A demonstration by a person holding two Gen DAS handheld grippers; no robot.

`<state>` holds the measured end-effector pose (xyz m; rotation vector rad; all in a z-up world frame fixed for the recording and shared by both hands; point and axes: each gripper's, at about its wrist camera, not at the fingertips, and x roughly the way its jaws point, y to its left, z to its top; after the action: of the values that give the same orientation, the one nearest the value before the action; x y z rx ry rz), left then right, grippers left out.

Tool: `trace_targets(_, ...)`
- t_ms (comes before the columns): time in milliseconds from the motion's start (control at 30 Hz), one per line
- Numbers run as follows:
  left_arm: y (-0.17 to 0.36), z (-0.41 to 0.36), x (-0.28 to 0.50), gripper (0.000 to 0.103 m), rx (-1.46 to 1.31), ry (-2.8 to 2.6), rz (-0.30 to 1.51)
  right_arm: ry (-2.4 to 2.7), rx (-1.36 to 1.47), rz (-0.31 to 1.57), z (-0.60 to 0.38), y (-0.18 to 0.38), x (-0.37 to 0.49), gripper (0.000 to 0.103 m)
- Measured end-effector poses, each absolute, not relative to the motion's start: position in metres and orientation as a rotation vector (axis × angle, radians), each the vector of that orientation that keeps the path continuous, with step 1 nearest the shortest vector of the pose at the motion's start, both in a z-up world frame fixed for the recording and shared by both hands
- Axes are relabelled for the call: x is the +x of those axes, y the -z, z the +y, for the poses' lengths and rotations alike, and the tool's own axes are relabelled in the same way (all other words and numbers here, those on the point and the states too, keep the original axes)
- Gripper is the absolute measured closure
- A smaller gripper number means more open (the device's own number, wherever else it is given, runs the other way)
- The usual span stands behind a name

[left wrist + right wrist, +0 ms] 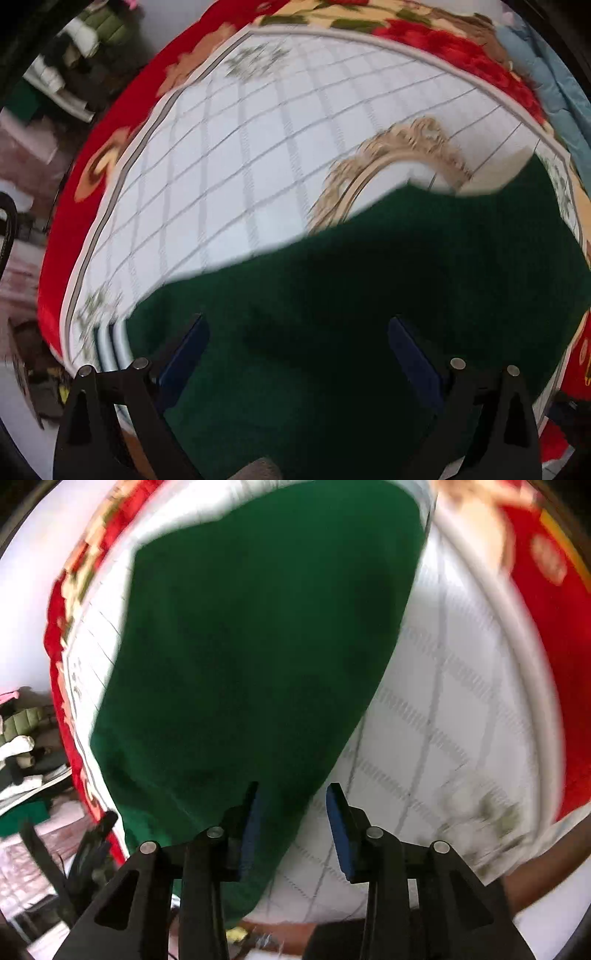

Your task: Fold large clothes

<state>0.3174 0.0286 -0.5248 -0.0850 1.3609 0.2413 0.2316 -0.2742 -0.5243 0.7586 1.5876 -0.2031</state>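
Hovering over the bed, both grippers point down at the dark green garment [369,314].

Left gripper [297,332], at the bottom of its view, stands spread wide and empty, the green cloth lying flat beneath it across the lower right of the white quilted mattress [229,155]. Right gripper [291,805] is parted too, nothing pinched, the garment's edge running under the gap. Red floral blanket [436,40] rims the mattress at the top; both views are blurred.
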Motion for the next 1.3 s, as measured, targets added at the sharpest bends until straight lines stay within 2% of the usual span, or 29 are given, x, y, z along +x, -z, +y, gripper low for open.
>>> trace_targets(100, 0.552, 0.025, 0.360, 0.004, -0.055, -0.303, 1.353, 0.145, 0.667, 1.481, -0.277, 0.498, 0.264, 0.062)
trace_targets(233, 0.605, 0.045, 0.380, 0.002, -0.079, -0.352, 1.473, 0.047, 0.600, 1.412, -0.254, 0.502, 0.340, 0.062)
trace_targets(400, 0.612, 0.068, 0.364, 0.000, -0.089, -0.369, 1.465, -0.021, 0.468, 1.382, -0.215, 0.548, 0.449, 0.062)
trace_targets(533, 0.611, 0.075, 0.353, 0.000, -0.086, -0.385, 1.463, 0.042, 0.405, 1.503, -0.220, 0.616, 0.491, 0.062)
trace_targets(600, 0.600, 0.081, 0.346, 0.000, -0.103, -0.410, 1.458, 0.045, 0.405, 1.514, -0.220, 0.612, 0.502, 0.062)
trace_targets(733, 0.555, 0.097, 0.304, 0.000, -0.216, -0.468, 1.395, -0.045, 0.383, 1.476, -0.222, 0.568, 0.486, 0.059)
trace_targets(833, 0.525, 0.112, 0.259, 0.000, -0.251, -0.534, 1.392, -0.126, 0.408, 1.471, -0.220, 0.536, 0.447, 0.049)
trace_targets(933, 0.509, 0.137, 0.218, 0.000, -0.252, -0.647, 1.402, -0.194, 0.449, 1.506, -0.207, 0.519, 0.401, 0.048)
trace_targets(1067, 0.520, 0.173, 0.182, 0.001, -0.281, -0.759, 1.413, -0.254, 0.435, 1.581, -0.179, 0.525, 0.345, 0.048)
trace_targets(1233, 0.578, 0.233, 0.184, 0.003, -0.487, -0.692, 1.460, -0.250, 0.442, 1.658, -0.147, 0.555, 0.312, 0.048)
trace_targets(1267, 0.590, 0.240, 0.190, 0.008, -0.518, -0.672, 1.459, -0.245, 0.440, 1.660, -0.143, 0.559, 0.307, 0.048)
trace_targets(1300, 0.597, 0.247, 0.193, 0.037, -0.560, -0.651, 1.440, -0.241, 0.423, 1.654, -0.141, 0.560, 0.302, 0.048)
